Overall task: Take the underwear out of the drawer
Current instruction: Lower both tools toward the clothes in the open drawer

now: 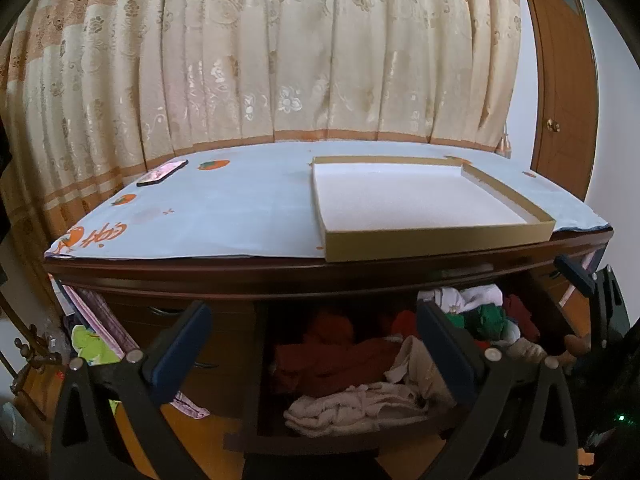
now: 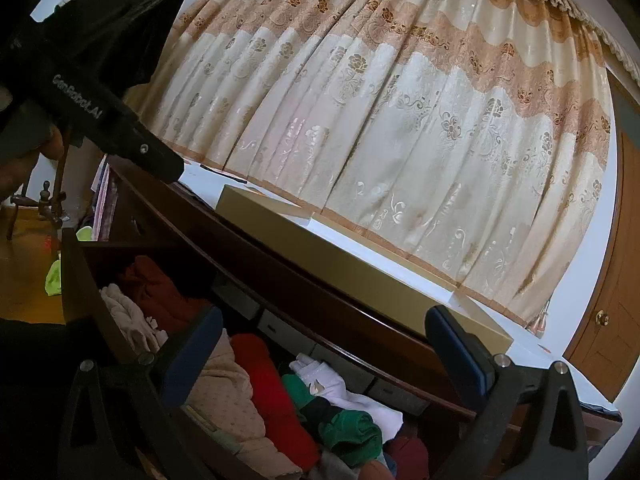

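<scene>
The dark wooden drawer point(image 1: 250, 408) stands pulled open under the dresser top, full of folded underwear: red pieces point(image 1: 320, 360), beige pieces point(image 1: 360, 404), green and white pieces point(image 1: 486, 316). My left gripper point(image 1: 316, 340) is open and empty, hovering in front of and above the drawer. My right gripper point(image 2: 324, 352) is open and empty, just above the drawer's right part, over red point(image 2: 272, 384), beige point(image 2: 224, 392), green point(image 2: 352, 432) and white point(image 2: 332, 384) underwear. The right gripper also shows at the left wrist view's right edge point(image 1: 580, 276).
An empty shallow gold cardboard box point(image 1: 440, 236) sits on the light blue cloth point(image 1: 224, 216) on the dresser top. A phone point(image 1: 162, 173) lies at the back left. Floral curtains point(image 1: 280, 48) hang behind. A wooden door point(image 1: 564, 92) is at the right.
</scene>
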`<state>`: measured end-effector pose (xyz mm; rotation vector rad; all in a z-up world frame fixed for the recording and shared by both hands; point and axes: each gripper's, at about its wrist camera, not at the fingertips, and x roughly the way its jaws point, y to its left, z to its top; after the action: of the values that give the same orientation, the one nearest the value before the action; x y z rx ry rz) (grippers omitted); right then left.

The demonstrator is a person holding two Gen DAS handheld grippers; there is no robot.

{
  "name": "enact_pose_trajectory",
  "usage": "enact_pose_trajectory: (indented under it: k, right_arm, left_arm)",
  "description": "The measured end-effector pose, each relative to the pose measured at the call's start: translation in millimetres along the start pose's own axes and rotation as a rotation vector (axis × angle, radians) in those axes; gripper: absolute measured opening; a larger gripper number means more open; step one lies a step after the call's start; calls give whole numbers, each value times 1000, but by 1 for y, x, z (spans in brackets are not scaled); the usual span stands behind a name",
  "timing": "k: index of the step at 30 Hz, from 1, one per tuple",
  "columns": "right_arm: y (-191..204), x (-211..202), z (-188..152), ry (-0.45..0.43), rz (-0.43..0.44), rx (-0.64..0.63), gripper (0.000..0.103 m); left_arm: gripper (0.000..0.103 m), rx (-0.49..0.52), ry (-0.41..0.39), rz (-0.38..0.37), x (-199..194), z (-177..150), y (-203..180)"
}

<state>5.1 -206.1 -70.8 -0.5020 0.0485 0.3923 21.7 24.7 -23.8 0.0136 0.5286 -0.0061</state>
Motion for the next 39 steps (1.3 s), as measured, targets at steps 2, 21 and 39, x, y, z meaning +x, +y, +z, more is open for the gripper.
enact_pose_trajectory:
  k: [2, 21, 39]
  right_arm:
    - [1, -2, 0, 4, 2, -5, 102]
    - [-4, -12, 2, 56, 34, 11, 102]
    - [-6, -8, 1, 164, 59, 25, 102]
  left_arm:
    - [103, 4, -6, -1, -2, 1, 0]
    - [103, 20, -4, -4, -6, 3, 0]
    - [103, 25, 1, -4, -6, 2, -3]
